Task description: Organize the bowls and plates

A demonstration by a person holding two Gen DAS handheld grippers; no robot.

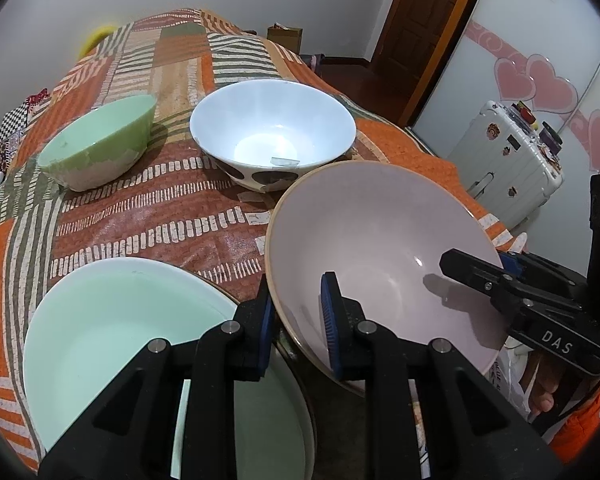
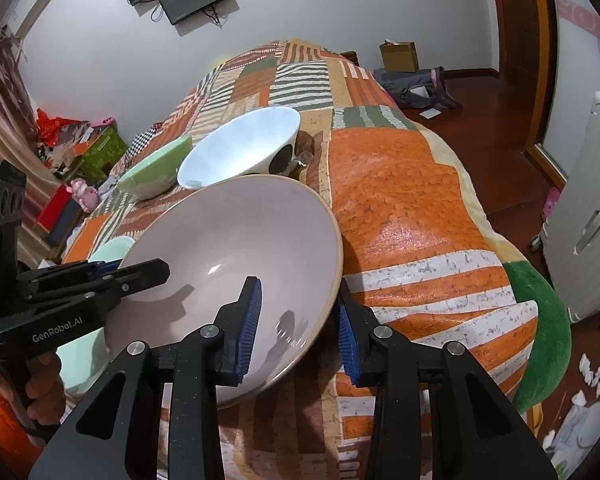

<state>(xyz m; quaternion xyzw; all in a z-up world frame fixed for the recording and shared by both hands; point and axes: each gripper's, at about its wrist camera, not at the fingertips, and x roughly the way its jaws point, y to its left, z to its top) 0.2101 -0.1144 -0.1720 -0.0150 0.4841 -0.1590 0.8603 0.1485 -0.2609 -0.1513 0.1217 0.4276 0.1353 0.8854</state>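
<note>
pink bowl is clamped at opposite rims by left gripper and right gripper | both angled downward (bowl tilted)

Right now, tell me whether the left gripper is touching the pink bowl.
Touching. In the left wrist view the left gripper straddles the pink bowl's near rim, one blue pad inside, one outside, both pressed on the wall.

The big pink bowl sits in the middle. The right gripper has its rim between two blue pads. At nine o'clock the left gripper pinches the other side. At twelve o'clock are a white bowl and a green bowl, on a striped blanket.
</note>
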